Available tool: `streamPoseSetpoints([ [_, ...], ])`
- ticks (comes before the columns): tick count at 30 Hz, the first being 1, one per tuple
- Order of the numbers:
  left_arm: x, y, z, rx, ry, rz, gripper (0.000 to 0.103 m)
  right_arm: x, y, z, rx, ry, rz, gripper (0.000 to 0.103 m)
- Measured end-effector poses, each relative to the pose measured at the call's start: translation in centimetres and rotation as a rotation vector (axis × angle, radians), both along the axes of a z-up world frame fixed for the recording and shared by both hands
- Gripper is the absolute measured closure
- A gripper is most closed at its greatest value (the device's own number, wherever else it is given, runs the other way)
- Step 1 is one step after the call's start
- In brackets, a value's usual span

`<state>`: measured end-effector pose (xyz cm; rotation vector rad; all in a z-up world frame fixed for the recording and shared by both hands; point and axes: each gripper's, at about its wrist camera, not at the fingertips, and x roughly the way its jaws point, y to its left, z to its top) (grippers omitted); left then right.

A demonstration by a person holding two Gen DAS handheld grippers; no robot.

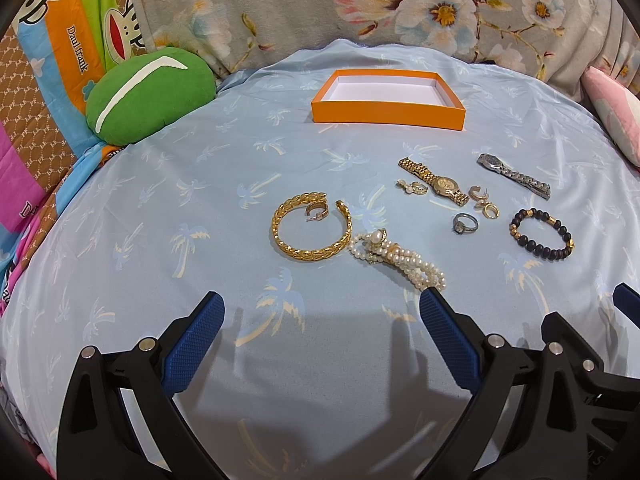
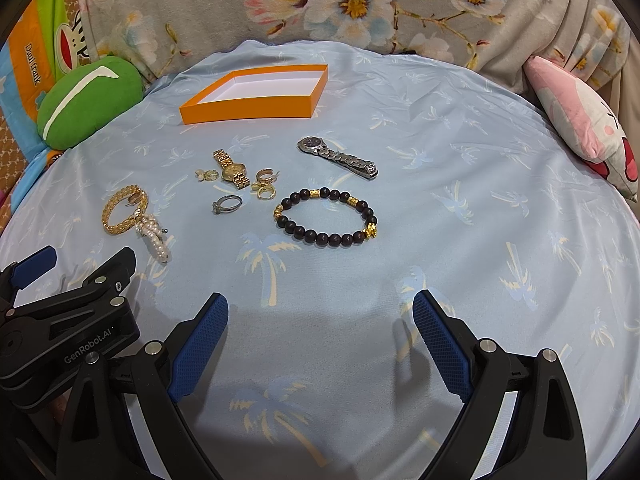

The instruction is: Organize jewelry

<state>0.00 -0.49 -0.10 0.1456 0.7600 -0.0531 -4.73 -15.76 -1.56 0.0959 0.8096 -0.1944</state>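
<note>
Left wrist view: left gripper (image 1: 322, 310) spread wide, empty, low over pale blue palm-print sheet (image 1: 160, 240). White pearl bracelet (image 1: 394, 258) just ahead, touching gold leaf-pattern bangle (image 1: 312, 222). Best pinch pearls alone, lift clear of bangle. Shallow orange cardboard box (image 1: 388, 114) beyond, empty.

Right wrist view: right gripper (image 2: 320, 312) spread, empty. Dark-bead bracelet with gold charms (image 2: 328, 216) nearest. Soft bedding; green cushion (image 2: 90, 102) at left.

The left gripper (image 1: 322, 304) is held low with its blue-padded fingers (image 1: 448, 332) spread wide, nothing between them. The right gripper (image 2: 320, 306) is held just beside it, likewise spread and unloaded.
</note>
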Motion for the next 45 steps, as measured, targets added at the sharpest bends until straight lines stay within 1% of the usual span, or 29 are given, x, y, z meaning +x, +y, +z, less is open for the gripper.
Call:
streamPoseSetpoints([
  [8,0.0,0.0,0.0,-0.001,0.001,-0.001,0.007,0.0,0.1,0.3,0.002,0.001,0.001,0.012],
  [11,0.1,0.1,-0.4,-0.009,0.008,-0.004,0.007,0.0,-0.3,-0.2,0.006,0.003,0.005,0.012],
  [20,0.2,1.8,-0.5,-0.073,0.022,0.01,0.007,0.3,0.0,-0.6,0.013,0.016,0.033,0.012],
  [25,0.7,3.7,-0.5,-0.083,0.043,0.05,0.007,0.4,-0.1,-0.4,-0.009,0.017,0.047,0.012],
  [28,1.4,5.2,-0.4,-0.108,0.062,0.085,0.007,1.0,-0.7,0.0,-0.008,0.012,0.052,0.012],
  [33,3.0,7.1,-0.4,-0.169,0.094,0.124,0.007,3.2,-2.3,1.6,0.002,-0.017,0.078,0.012],
  [35,3.6,7.1,-0.3,-0.172,0.097,0.117,0.007,4.4,-3.0,2.2,-0.002,-0.034,0.098,0.013],
  [37,4.1,6.8,-0.4,-0.159,0.098,0.098,0.007,6.0,-3.8,2.8,-0.011,-0.044,0.115,0.013],
  [41,5.0,5.9,-0.5,-0.117,0.1,0.047,0.007,9.8,-5.5,3.2,0.004,-0.031,0.162,0.021],
  [43,5.6,5.4,-0.8,-0.093,0.106,0.027,0.007,11.7,-5.8,2.8,-0.004,-0.006,0.191,0.026],
  [45,6.2,5.2,-0.9,-0.094,0.124,0.014,0.007,13.2,-5.8,2.3,-0.013,0.015,0.218,0.033],
])
